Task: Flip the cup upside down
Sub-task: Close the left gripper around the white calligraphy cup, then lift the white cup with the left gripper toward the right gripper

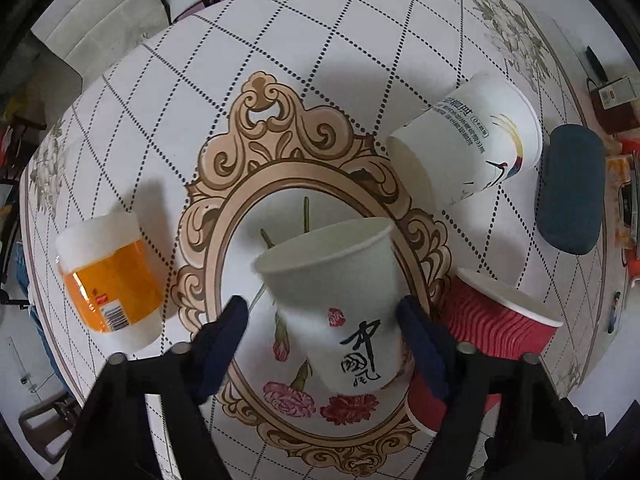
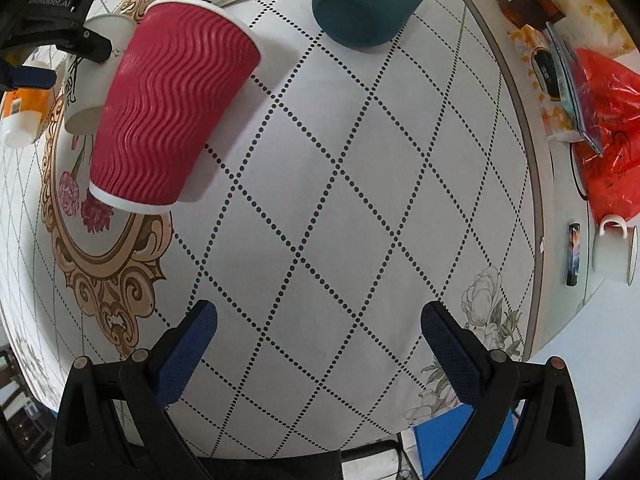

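A white paper cup with black calligraphy and red flowers (image 1: 340,300) stands upright, mouth up, on the table. My left gripper (image 1: 328,328) is open, its blue fingers on either side of the cup's lower half with a gap on the left. The same cup shows in the right wrist view (image 2: 92,76), behind the red cup. My right gripper (image 2: 320,344) is open and empty over bare tablecloth, well away from the cups.
A red ribbed cup (image 1: 492,336) (image 2: 168,104) stands upright just right of the white cup. Another white cup with a crane print (image 1: 468,140) stands behind it. An orange jar (image 1: 108,276) stands left. A dark teal case (image 1: 572,188) (image 2: 372,0) lies at the right. Clutter lies past the table edge (image 2: 536,184).
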Tool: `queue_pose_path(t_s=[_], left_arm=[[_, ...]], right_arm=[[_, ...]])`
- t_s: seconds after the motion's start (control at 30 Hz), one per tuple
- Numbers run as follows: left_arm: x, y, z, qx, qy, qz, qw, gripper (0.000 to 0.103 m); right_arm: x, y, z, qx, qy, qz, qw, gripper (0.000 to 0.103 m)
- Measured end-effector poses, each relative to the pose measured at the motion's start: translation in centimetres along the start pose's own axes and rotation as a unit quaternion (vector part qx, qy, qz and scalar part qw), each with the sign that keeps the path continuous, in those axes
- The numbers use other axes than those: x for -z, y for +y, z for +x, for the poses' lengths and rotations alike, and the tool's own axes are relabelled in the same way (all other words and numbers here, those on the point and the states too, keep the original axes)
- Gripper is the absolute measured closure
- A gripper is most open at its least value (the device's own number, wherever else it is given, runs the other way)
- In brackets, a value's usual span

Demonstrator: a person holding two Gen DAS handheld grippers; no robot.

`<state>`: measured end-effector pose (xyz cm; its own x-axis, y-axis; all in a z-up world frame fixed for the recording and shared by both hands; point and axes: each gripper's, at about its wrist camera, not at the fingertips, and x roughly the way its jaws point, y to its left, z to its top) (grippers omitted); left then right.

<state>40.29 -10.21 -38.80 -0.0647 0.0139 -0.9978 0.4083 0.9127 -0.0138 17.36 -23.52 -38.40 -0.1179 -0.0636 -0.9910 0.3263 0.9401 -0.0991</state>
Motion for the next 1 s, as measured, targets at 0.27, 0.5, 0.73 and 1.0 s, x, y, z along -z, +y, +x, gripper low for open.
queue_pose_path(t_s=[0.27,0.5,0.73,1.0], left_arm=[[-0.9,1.1,1.6,0.004,0.001,0.006,1.0,0.037],[0.6,1.4,1.7,0.0,-0.012,-0.008,0.9999,0.039],[3.1,4.0,0.6,0.003,-0.022,-0.027,0.9994,0.04],[9.5,6.0,-1.3,0.005,-0.025,-0.06,0.9979,0.04]], right_arm=[[-1.9,-0.6,1.1,-0.003,0.008,0.009,1.0,0.0],[-2.6,-1.1,2.5,-0.019,0.018,0.026,0.999,0.001],[-3.2,-2.3,2.6,-0.037,0.017,0.038,0.998,0.001],[-2.4,-3.8,1.3,-0.057,0.008,0.012,0.998,0.001]])
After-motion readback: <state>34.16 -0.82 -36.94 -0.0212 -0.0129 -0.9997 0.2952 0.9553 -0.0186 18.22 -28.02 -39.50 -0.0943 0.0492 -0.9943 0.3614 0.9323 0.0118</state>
